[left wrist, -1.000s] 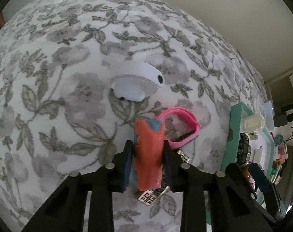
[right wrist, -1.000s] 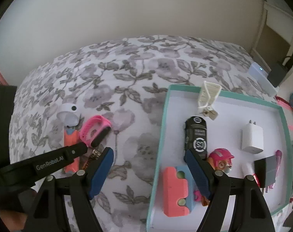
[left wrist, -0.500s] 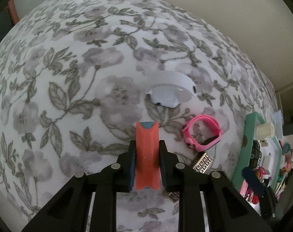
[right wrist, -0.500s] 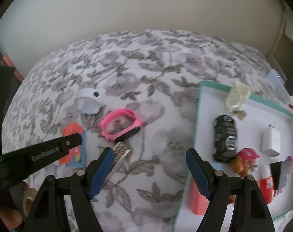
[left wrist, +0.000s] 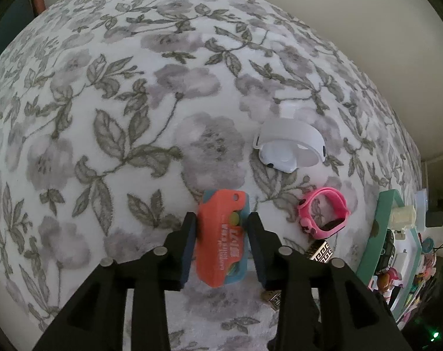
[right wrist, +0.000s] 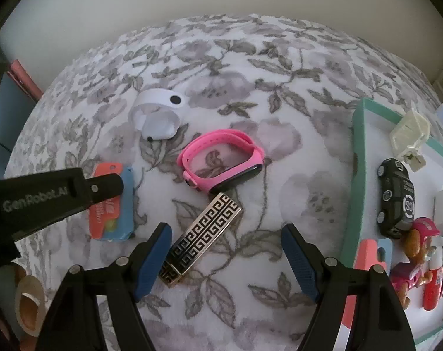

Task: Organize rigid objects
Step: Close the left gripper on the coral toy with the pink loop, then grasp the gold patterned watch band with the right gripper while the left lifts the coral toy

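An orange and blue toy block (left wrist: 225, 237) lies flat on the floral cloth between the fingers of my left gripper (left wrist: 223, 228), which stand open with a gap on each side. It also shows in the right wrist view (right wrist: 111, 204). My right gripper (right wrist: 226, 248) is open and empty above a black-and-gold patterned bar (right wrist: 201, 238). A pink wristband (right wrist: 221, 161) and a white round device (right wrist: 158, 117) lie beyond it. The teal tray (right wrist: 356, 158) at the right holds a black toy car (right wrist: 395, 196), a cream clip (right wrist: 410, 134), a toy figure and other items.
The floral cloth (left wrist: 104, 117) stretches bare to the left and far side. A wall lies behind it. A roll of tape (right wrist: 28, 304) sits at the lower left of the right wrist view. Clutter stands beyond the tray's right side.
My left gripper has opened and let go of the orange block, which now lies flat on the cloth. My right gripper has moved left, away from the tray, over the patterned bar.
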